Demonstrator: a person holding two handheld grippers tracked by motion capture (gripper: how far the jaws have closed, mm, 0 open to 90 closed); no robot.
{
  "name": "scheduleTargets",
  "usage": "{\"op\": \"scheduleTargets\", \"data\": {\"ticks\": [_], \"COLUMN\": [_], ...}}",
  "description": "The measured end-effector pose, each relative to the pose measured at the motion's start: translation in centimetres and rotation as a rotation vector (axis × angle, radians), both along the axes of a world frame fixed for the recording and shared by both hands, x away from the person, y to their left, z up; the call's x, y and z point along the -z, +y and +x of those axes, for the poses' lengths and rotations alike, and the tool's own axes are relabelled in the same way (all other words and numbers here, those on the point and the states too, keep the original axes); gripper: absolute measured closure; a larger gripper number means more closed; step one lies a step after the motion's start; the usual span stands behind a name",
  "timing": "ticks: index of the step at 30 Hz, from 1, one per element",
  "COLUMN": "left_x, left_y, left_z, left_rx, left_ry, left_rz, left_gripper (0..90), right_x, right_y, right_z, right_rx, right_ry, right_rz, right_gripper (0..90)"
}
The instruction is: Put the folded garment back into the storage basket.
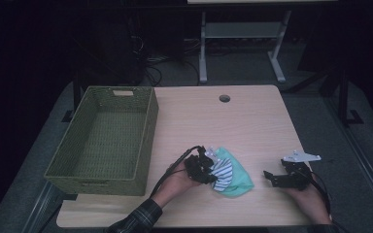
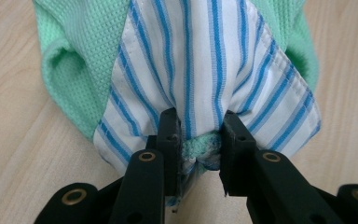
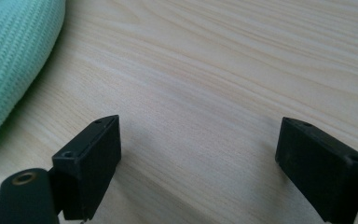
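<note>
A bunched mint-green knit garment (image 1: 238,175) with a white, blue-striped panel (image 1: 222,171) lies near the table's front edge. My left gripper (image 1: 209,175) is shut on it: in the left gripper view the jaws pinch a fold of the striped cloth (image 2: 200,74) and green knit (image 2: 79,51) between them, at the gripper (image 2: 199,140). My right gripper (image 1: 271,176) rests low over bare wood to the right of the garment, jaws wide apart and nothing between them (image 3: 198,154). The green knit (image 3: 14,56) shows at the upper left of the right gripper view.
An olive woven basket (image 1: 148,136) stands on the left of the light wooden table (image 1: 223,126). A round cable hole (image 1: 224,98) sits near the far edge. Desk legs and cables lie on the dark floor beyond.
</note>
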State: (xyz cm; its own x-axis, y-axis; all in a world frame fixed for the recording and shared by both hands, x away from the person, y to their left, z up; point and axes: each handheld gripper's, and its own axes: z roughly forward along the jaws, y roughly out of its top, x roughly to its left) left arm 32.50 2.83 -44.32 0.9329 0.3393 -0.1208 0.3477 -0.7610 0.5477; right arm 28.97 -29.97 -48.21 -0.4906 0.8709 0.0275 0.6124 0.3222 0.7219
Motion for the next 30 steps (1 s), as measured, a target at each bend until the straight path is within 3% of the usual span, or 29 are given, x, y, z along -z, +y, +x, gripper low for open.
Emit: {"op": "scheduleTargets", "data": {"ticks": [12, 30], "left_x": [-2.9, -7.1], "left_y": [1.2, 2.9], "left_z": [-0.1, 0.1], "left_rx": [-0.013, -0.011], "left_ry": [-0.01, -0.027], "left_rz": [-0.07, -0.101], "left_gripper": [72.4, 72.3], "right_x": [0.0, 0.0], "right_y": [0.0, 0.0], "right_z": [0.0, 0.0], "right_rx": [0.001, 0.0], "right_ry": [0.0, 0.002], "right_rz": [-0.001, -0.002], "right_gripper": [13.4, 12.8]}}
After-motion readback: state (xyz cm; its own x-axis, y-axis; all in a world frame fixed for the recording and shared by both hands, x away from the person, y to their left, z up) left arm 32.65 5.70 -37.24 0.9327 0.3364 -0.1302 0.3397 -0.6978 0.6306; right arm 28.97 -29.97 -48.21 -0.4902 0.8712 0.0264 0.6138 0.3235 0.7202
